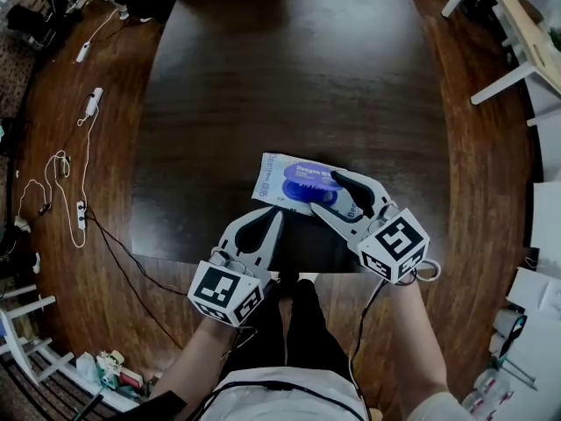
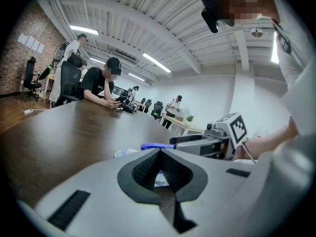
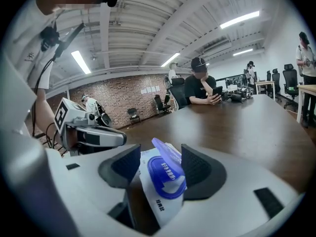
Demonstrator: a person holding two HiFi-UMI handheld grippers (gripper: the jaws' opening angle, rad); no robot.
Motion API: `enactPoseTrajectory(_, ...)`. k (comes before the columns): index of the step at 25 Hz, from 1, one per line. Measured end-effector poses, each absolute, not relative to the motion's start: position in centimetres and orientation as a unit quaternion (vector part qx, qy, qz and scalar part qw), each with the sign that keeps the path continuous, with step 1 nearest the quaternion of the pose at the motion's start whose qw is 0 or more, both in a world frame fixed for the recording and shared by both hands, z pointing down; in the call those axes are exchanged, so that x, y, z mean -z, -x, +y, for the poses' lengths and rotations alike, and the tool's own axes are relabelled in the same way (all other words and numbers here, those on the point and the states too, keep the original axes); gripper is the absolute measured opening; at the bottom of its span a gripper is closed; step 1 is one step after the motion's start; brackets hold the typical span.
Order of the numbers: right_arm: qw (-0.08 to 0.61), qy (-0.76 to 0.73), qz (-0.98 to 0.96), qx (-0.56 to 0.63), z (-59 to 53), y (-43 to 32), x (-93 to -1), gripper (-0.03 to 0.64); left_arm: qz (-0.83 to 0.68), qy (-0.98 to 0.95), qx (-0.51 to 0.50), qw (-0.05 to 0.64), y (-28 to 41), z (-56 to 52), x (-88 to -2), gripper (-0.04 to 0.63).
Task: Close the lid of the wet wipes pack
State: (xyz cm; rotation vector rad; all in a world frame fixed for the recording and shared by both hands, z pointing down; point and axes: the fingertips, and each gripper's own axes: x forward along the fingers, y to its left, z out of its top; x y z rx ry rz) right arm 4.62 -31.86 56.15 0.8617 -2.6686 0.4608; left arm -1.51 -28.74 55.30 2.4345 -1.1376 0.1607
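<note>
The wet wipes pack (image 1: 282,179) is white with a blue oval lid (image 1: 307,192). It lies flat on the dark table near its front edge. In the right gripper view the lid flap (image 3: 166,153) stands raised over the blue rim of the pack (image 3: 157,194). My right gripper (image 1: 332,198) is open and straddles the lid end of the pack (image 3: 159,166). My left gripper (image 1: 277,212) is shut with nothing in it, its tips just short of the pack's near edge. In the left gripper view the closed tips (image 2: 160,152) point at the pack (image 2: 126,153) and the raised lid (image 2: 154,145).
The dark wooden table (image 1: 289,86) stretches away from me. A seated person (image 3: 202,85) is at its far end. Cables and a power strip (image 1: 90,103) lie on the floor at left. White desks (image 1: 517,24) stand at the right.
</note>
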Motion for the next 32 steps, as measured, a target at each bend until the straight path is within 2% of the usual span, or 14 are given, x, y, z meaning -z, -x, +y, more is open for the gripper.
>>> enactPoseTrajectory(19,0.174,-0.277,-0.926,-0.189,-28.9,-1.3,-58.4,0.245,-0.408,-0.882,-0.053,0.228,1.6,-26.3,-55.0,0.002)
enactPoseTrajectory(32,0.272,-0.259,-0.903,-0.207,-28.2,-0.2,-61.8,0.245,-0.408,-0.882,-0.046,0.231,3.0,-25.9,-54.9,0.002)
